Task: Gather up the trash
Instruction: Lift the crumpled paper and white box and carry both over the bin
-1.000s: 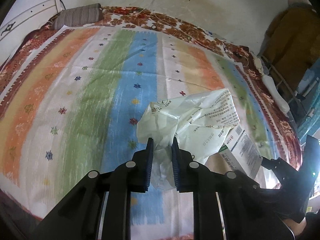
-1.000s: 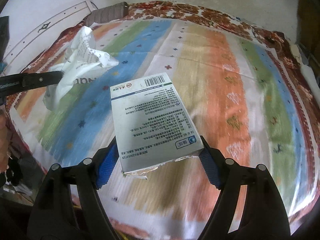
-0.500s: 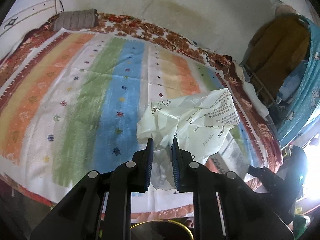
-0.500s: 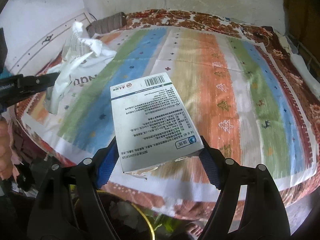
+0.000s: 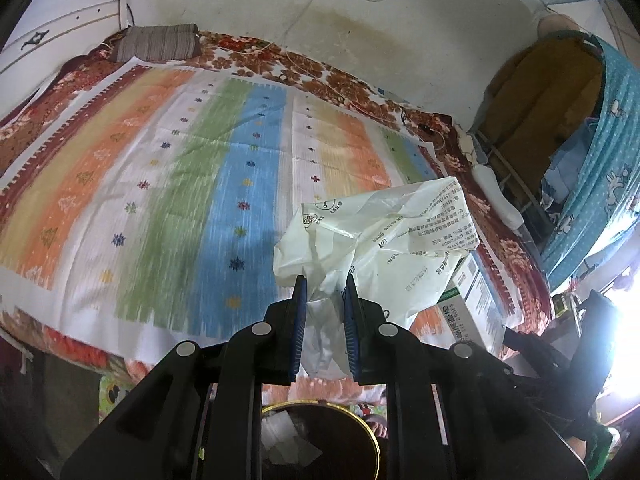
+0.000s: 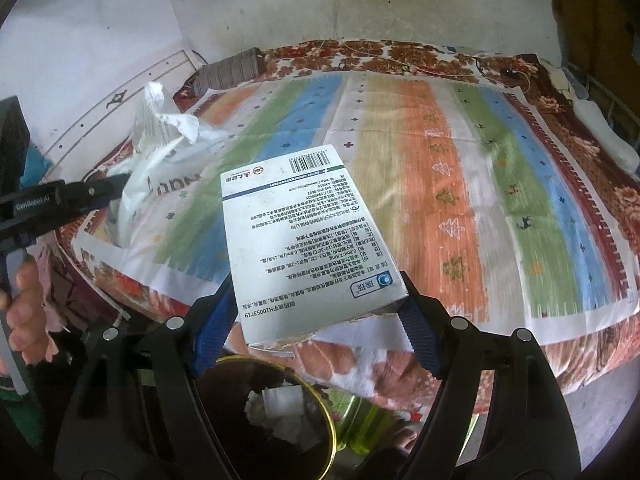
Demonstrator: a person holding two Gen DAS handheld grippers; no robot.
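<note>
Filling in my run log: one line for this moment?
left gripper: shut on plastic bag | right gripper: shut on white box | bin: below both

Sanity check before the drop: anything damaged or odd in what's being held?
The box in the right gripper has a torn, ragged bottom edge. The plastic bag in the left gripper is crumpled. Nothing spilled on the bedspread.

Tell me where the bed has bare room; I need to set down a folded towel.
The striped sheet is bare from the grey pillow to the near edge. Crowded: the far floral border with its cables, and the bin below.
</note>
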